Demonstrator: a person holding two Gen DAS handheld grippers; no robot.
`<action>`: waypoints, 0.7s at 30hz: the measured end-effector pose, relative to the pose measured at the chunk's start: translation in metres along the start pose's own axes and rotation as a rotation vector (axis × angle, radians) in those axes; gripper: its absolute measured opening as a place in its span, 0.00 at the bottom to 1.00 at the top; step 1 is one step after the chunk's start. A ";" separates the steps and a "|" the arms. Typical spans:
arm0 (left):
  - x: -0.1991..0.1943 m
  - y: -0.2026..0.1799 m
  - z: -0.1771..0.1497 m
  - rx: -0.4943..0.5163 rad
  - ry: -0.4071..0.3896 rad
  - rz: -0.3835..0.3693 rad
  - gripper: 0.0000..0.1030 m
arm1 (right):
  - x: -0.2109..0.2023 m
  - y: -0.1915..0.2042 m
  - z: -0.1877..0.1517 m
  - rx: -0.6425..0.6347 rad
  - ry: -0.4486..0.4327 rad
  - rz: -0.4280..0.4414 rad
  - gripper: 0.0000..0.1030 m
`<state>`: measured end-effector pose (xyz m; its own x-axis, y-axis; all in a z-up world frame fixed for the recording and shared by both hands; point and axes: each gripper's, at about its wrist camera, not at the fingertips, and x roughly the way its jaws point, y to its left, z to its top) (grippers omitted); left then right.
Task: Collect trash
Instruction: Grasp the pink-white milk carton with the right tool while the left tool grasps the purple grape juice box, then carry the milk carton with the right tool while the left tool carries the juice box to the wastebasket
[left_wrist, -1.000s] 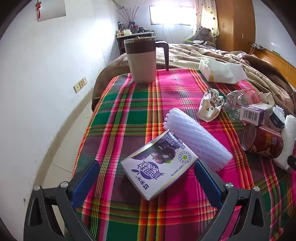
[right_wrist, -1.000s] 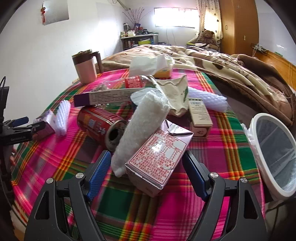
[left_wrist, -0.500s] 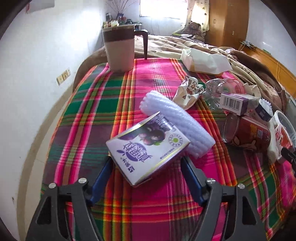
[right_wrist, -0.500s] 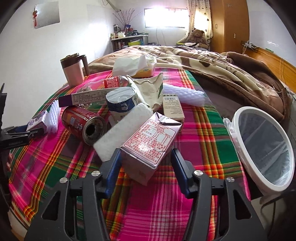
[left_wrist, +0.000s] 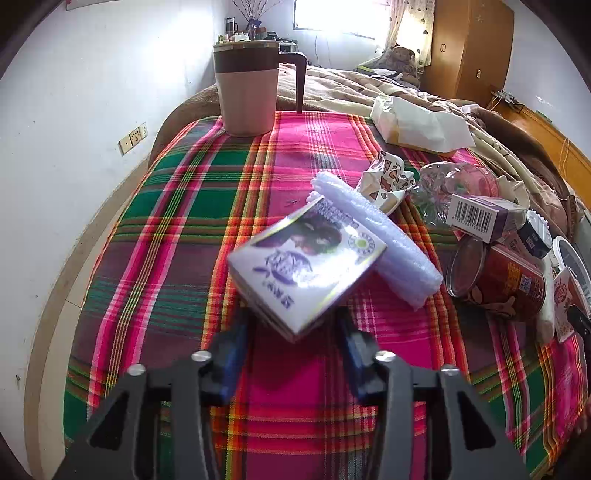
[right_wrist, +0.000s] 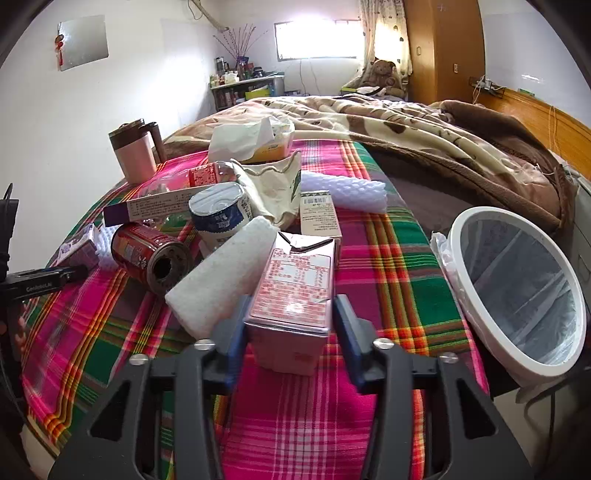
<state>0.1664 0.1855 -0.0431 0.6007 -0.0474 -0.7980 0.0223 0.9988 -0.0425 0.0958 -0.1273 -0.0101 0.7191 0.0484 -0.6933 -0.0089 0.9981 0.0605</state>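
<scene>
Since a second ago, both claws have been closed: a purple carton (left_wrist: 306, 258) is clamped in the left claw (left_wrist: 291, 328) and a pink carton (right_wrist: 295, 288) in the right claw (right_wrist: 290, 325), both lifted off the cloth (right_wrist: 369, 258), ready for the bin (right_wrist: 517, 291).

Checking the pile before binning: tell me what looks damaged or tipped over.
The red can lies on its side, open end facing the camera. The pink carton in the right gripper has a torn-open top. A crumpled paper cup lies beside the foam sleeve.
</scene>
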 end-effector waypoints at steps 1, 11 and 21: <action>0.000 0.000 0.000 -0.004 0.001 -0.002 0.30 | 0.000 -0.002 0.000 0.005 0.001 0.001 0.37; -0.002 -0.008 0.001 0.032 -0.007 -0.079 0.83 | -0.002 -0.007 0.000 -0.006 0.003 0.030 0.37; 0.005 -0.007 0.030 0.104 -0.055 -0.093 0.83 | 0.002 -0.009 0.002 -0.009 0.021 0.023 0.37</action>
<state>0.1931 0.1788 -0.0290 0.6349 -0.1421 -0.7594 0.1612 0.9857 -0.0497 0.0983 -0.1358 -0.0102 0.7039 0.0717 -0.7067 -0.0315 0.9971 0.0698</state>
